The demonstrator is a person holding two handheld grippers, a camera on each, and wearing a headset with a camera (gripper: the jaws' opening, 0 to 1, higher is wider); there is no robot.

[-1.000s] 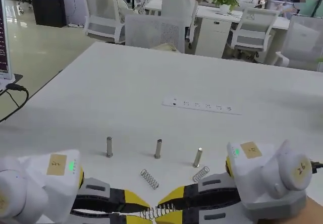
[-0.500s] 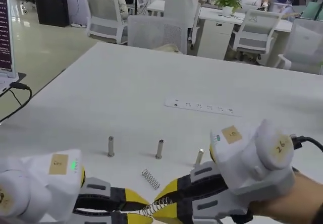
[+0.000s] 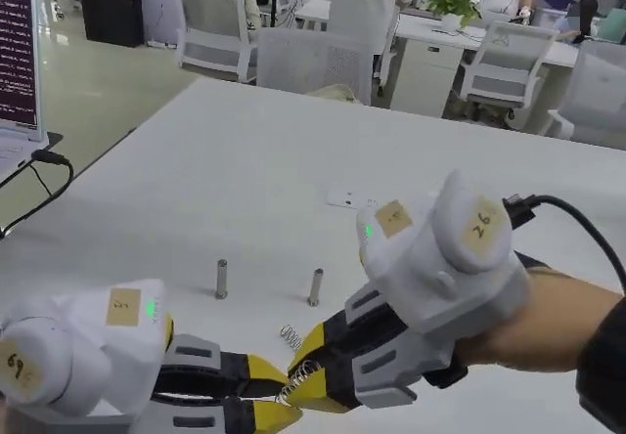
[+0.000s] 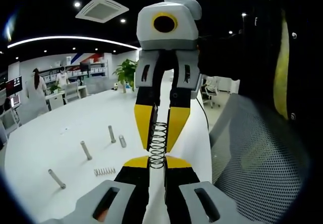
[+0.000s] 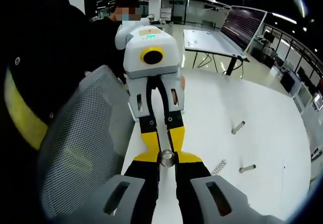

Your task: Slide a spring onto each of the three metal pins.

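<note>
A handwritten "26" stood on the round cap [image 3: 477, 223] of the right gripper [image 3: 303, 371], and "69" on the cap [image 3: 23, 365] of the left gripper [image 3: 278, 395]. Tan stickers [image 3: 392, 218] on both bodies bore scrawls too small to read. The monitor [image 3: 18, 43] showed illegible lines.

The worktop [image 3: 245, 160] is smooth, matt white. The pins [image 3: 221, 279] are dull grey metal with a faint sheen. The spring [image 3: 298, 377] and the loose spring [image 3: 290, 336] are thin, bright bare wire. The left tongs [image 3: 284, 407] and right tongs [image 3: 305, 383] have smooth, slightly glossy white plastic shells, matt black arms, yellow plastic tips and matt tan labels. The chair back [image 4: 252, 158] is grey perforated mesh.
</note>
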